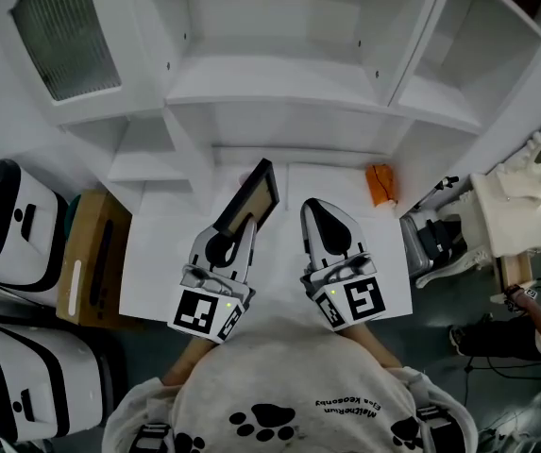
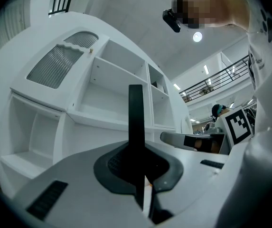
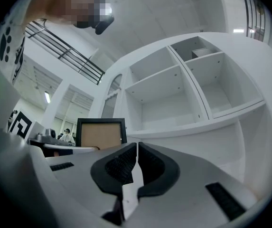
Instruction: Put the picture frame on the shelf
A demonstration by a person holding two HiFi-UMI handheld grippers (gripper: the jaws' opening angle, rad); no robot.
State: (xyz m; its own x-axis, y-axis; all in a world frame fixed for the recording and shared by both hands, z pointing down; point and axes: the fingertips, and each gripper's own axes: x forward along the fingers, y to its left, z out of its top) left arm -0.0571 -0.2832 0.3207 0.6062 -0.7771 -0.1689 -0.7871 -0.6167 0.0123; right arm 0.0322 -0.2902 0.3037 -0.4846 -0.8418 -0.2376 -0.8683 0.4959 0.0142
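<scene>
Black-edged, with a tan panel, the picture frame (image 1: 254,196) is clamped in my left gripper (image 1: 239,231). The jaws are pinched down narrow onto its lower edge. From the head view the frame stands up out of the gripper tips, tilted, above the white tabletop (image 1: 157,272) and just in front of the white shelf (image 1: 279,83). It is not on any of the shelf's boards.

In the left gripper view I see the frame (image 2: 136,122) edge-on, a dark upright bar rising from between the pads of that gripper (image 2: 139,170), with the open compartments of the shelf (image 2: 112,80) behind it.

My right gripper (image 1: 321,217) sits just beside the left one, to the right of the frame and not touching it. In its own view the jaws (image 3: 136,167) are pressed together with nothing between them. The frame (image 3: 101,134) shows off to the left there, its tan face turned towards this camera, and the shelf (image 3: 173,94) fills the rest of the view.

A small orange object (image 1: 380,185) lies on the tabletop further right, well apart from both grippers.
</scene>
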